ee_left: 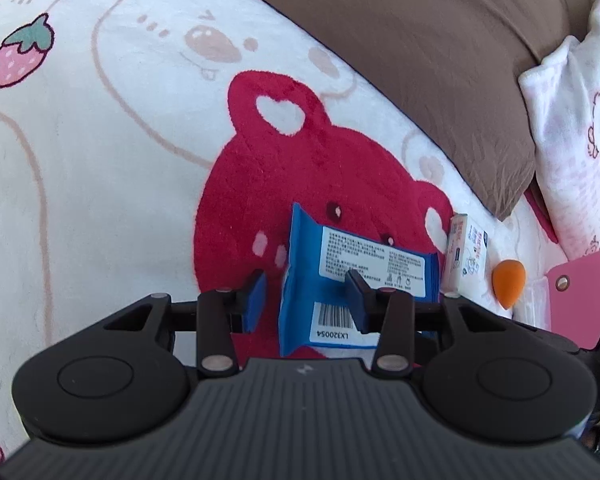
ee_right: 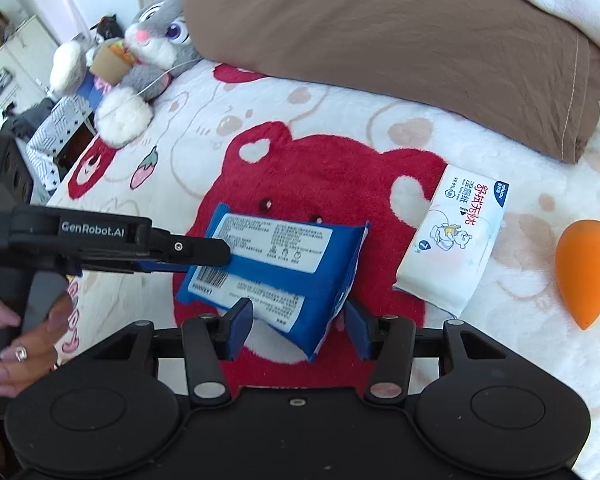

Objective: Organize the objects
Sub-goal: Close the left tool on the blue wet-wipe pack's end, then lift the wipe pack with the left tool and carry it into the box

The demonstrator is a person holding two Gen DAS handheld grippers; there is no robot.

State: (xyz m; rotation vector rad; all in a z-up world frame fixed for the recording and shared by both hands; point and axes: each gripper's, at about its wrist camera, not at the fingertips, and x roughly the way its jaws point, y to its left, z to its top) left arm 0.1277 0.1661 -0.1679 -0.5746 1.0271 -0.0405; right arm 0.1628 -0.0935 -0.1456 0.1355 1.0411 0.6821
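A blue wipes pack [ee_left: 372,256] [ee_right: 284,248] with a white label and a barcode rests tilted on the red bear print of the blanket [ee_right: 340,168]. My left gripper [ee_left: 306,300] [ee_right: 216,256] straddles the pack's barcode end. One pad lies against the label face, and a strip of blanket shows between the other pad and the pack. My right gripper [ee_right: 298,330] stands around the pack's near corner, with a thin gap at each pad. A white wipes pack [ee_right: 456,236] [ee_left: 466,256] and an orange egg-shaped sponge [ee_right: 586,272] [ee_left: 508,282] lie to the right.
A brown pillow [ee_right: 380,32] [ee_left: 420,60] lies across the back of the bed. A grey plush rabbit [ee_right: 156,40] sits at the back left, by the bed's edge. A pink flat case [ee_left: 576,304] lies beyond the sponge. A person's hand [ee_right: 24,344] holds the left gripper.
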